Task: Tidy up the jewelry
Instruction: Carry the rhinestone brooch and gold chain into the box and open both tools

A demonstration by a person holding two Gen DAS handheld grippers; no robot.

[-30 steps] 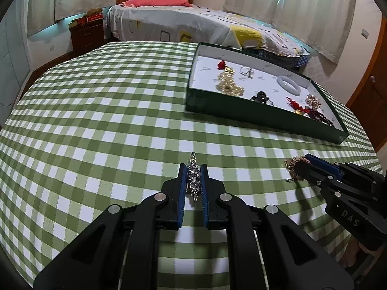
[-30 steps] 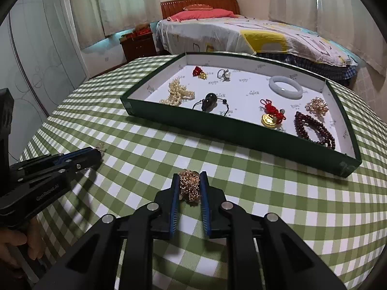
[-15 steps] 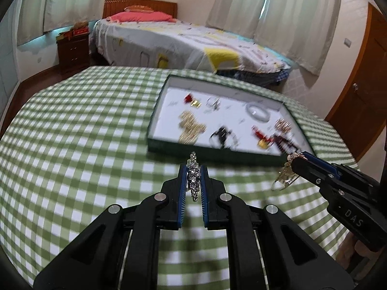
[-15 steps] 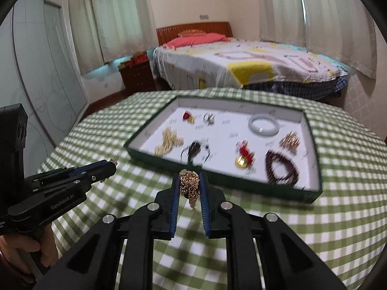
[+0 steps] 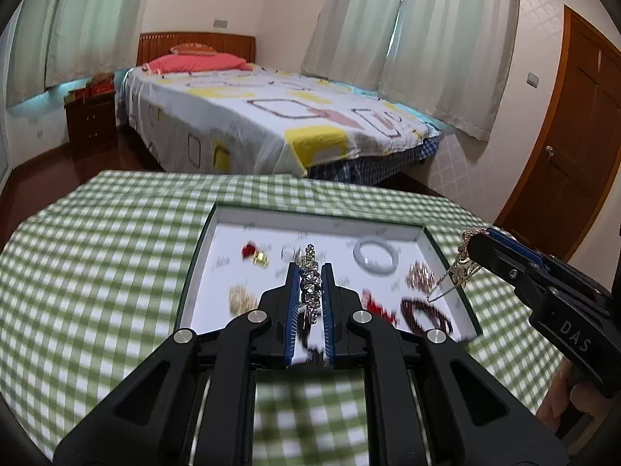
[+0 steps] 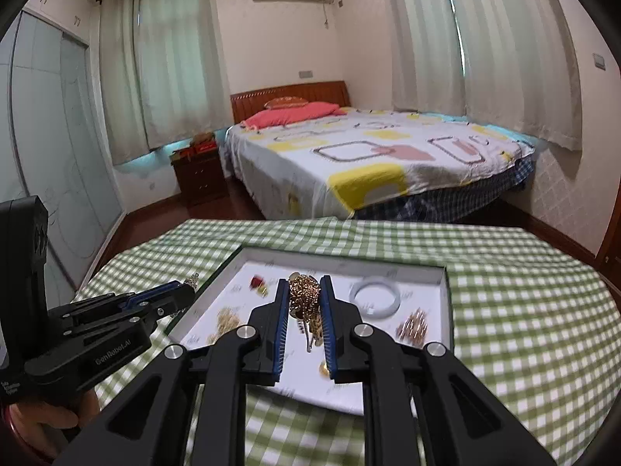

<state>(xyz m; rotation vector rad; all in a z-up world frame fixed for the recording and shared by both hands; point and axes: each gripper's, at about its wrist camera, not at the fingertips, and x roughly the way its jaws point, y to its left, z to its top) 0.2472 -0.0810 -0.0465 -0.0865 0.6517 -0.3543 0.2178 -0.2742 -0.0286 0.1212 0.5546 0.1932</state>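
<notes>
Left gripper [image 5: 309,272]: clamps silver rhinestone piece [image 5: 310,287]
Right gripper [image 6: 305,291]: clamps gold chain cluster [image 6: 304,301]
Table: green gingham cloth [image 5: 97,272] (blurred), tray [image 6: 448,303]
Room: 1 bed [image 6: 368,155]

Gripper bodies [image 5: 308,291] matt black plastic, shiny metal pivot screws [image 5: 258,315]. Tablecloth [image 5: 97,272] woven check cloth. Bangle [image 6: 374,295] smooth, glossy.

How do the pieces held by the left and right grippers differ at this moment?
The silver rhinestone piece in the left gripper is pale, narrow and straight, standing upright between the jaws. The gold filigree piece in the right gripper is yellow, bunched and rounded, with a thin chain dangling below it. Both are clamped and held in the air over the green-walled white-lined tray.
</notes>
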